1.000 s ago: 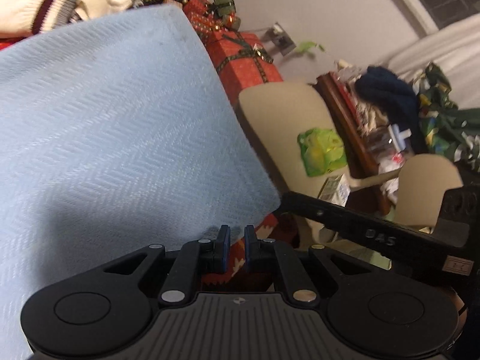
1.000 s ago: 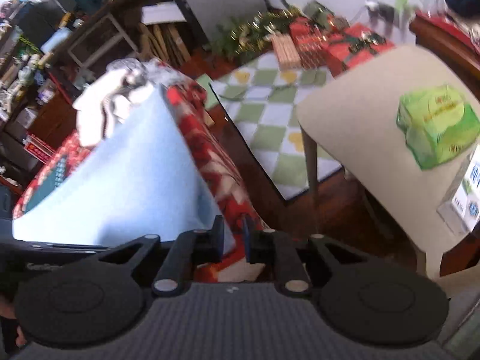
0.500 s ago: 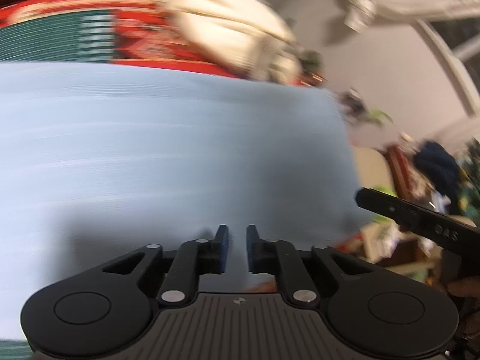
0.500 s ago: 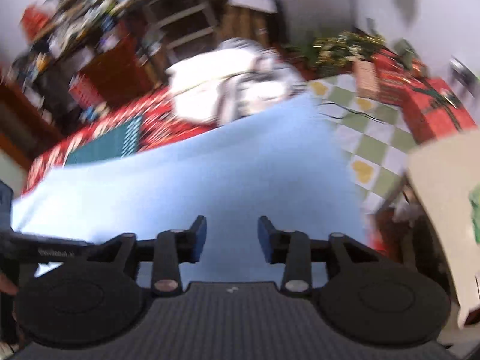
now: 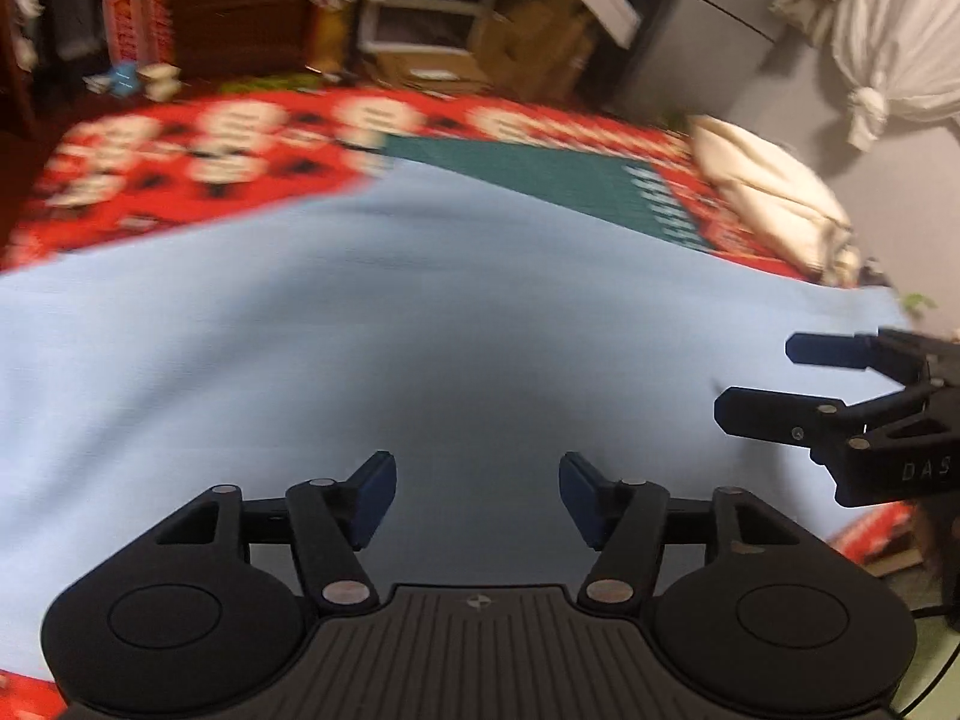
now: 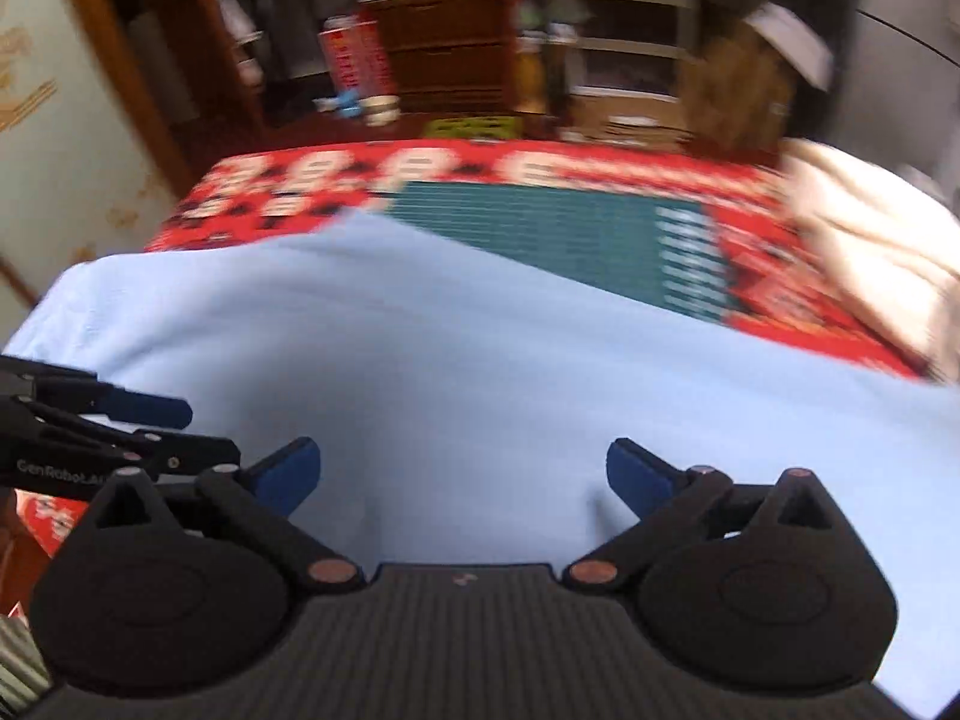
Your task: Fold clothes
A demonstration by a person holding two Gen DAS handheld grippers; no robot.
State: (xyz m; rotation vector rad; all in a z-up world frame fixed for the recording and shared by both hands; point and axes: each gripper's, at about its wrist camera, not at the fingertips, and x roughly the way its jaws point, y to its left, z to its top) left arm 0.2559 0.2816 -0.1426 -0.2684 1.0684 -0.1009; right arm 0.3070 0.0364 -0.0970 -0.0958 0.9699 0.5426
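Both tongs, left (image 5: 477, 495) and right (image 6: 462, 477), have let go, gaping empty over the cloth (image 5: 420, 330); next fold needs its 12 o'clock edge.

Both my views are smeared with motion blur. The red cover (image 5: 180, 180) shows white blobs, but I can't make out its pattern. White marks on the green mat (image 6: 690, 264) are unreadable, and the blue cloth (image 5: 420, 330) hides the mat's near part in both views. The cloth runs off the left edge of the left view and the right edge of the right view, so I can't see its full shape. The cream garment (image 6: 870, 240) is cut by the right edge and too blurred to identify. The shelves (image 6: 624, 30) behind hold clutter I can't name. The right gripper (image 5: 756, 378) leaves the frame at its body.
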